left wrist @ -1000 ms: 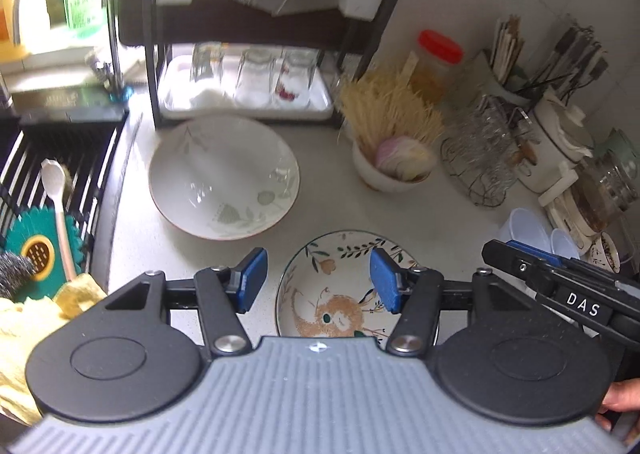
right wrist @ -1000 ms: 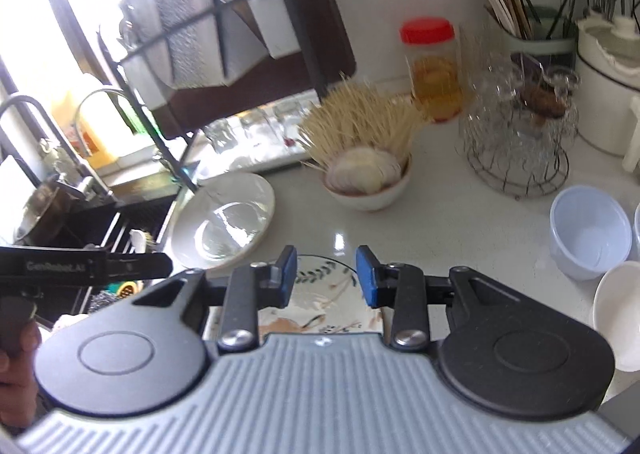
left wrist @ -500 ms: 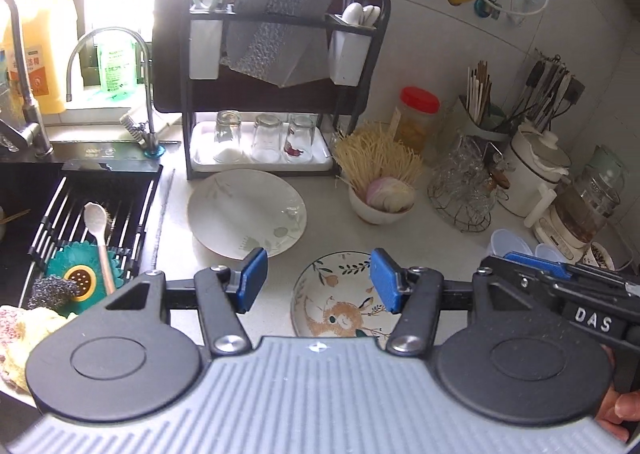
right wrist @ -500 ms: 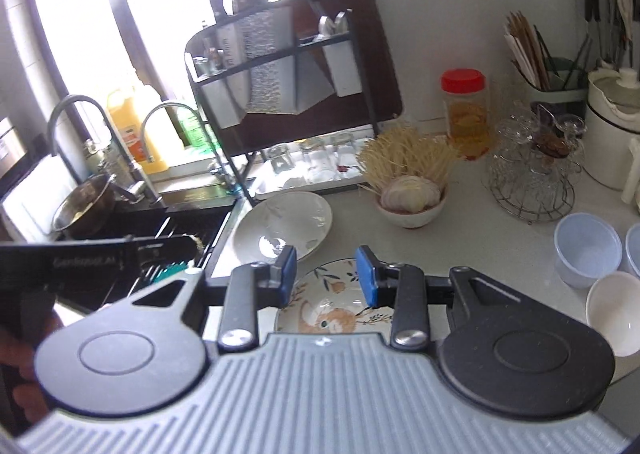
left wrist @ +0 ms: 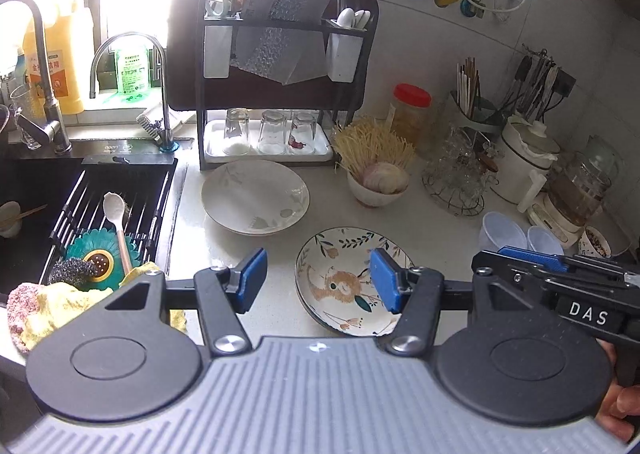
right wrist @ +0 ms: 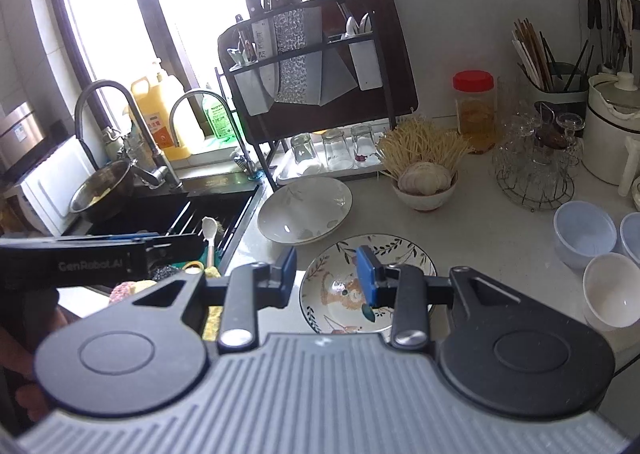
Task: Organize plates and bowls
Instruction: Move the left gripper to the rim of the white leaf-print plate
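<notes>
A patterned plate with a deer picture point(left wrist: 344, 286) point(right wrist: 396, 254) lies on the white counter near its front edge. A larger white plate with a leaf print point(left wrist: 256, 201) point(right wrist: 306, 209) lies behind it, by the dish rack. Two pale blue bowls point(left wrist: 504, 232) point(right wrist: 584, 232) and a white bowl point(right wrist: 610, 294) stand at the right. My left gripper point(left wrist: 316, 284) is open and empty, above the counter just left of the deer plate. My right gripper point(right wrist: 326, 274) is open and empty, above the deer plate's left edge.
A black dish rack point(left wrist: 280, 65) with upturned glasses stands at the back. The sink point(left wrist: 80, 213) with a drain rack, spoon and cloths is at the left. A bowl of garlic and noodles point(left wrist: 378, 181), a wire glass holder point(left wrist: 456, 181), jars and pots crowd the right.
Both grippers have pulled up and back from the counter, so more of the kitchen shows. Both stay open and empty. The plates have not moved.
</notes>
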The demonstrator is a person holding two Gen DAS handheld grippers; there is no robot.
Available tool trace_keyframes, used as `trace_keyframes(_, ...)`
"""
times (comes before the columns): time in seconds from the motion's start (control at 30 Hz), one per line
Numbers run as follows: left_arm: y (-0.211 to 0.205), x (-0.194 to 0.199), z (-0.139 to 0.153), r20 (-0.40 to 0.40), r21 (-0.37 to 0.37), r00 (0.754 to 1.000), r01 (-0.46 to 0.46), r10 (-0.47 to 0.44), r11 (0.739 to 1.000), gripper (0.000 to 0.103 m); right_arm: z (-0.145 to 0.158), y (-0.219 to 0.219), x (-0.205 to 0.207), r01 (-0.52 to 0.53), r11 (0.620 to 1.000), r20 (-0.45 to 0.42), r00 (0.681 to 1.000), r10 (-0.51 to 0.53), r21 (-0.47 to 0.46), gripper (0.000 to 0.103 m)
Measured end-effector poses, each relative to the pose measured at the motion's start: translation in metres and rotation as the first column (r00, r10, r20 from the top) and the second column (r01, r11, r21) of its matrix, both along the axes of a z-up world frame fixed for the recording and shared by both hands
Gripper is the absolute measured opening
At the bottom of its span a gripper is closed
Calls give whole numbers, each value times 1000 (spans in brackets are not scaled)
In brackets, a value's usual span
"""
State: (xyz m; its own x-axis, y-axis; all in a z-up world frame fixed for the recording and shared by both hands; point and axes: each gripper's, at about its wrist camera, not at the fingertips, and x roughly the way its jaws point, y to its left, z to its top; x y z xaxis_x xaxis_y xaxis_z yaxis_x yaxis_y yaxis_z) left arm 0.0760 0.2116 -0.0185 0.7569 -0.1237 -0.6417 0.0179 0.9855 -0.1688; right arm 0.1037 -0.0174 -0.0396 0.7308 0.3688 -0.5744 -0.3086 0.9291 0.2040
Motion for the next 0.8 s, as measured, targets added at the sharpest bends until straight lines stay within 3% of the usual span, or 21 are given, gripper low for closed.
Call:
trace_keyframes(0.53, -4, -32, -5, -9, 1, 1000, -11, 11, 1000, 65, 5, -2, -19, 38, 999, 2, 999, -38, -25, 37)
trace_keyframes(0.8, -1, -23, -16, -43, -20, 999, -13, 12, 1000, 65, 1, 1, -11, 52, 998, -18, 998, -52, -23, 37)
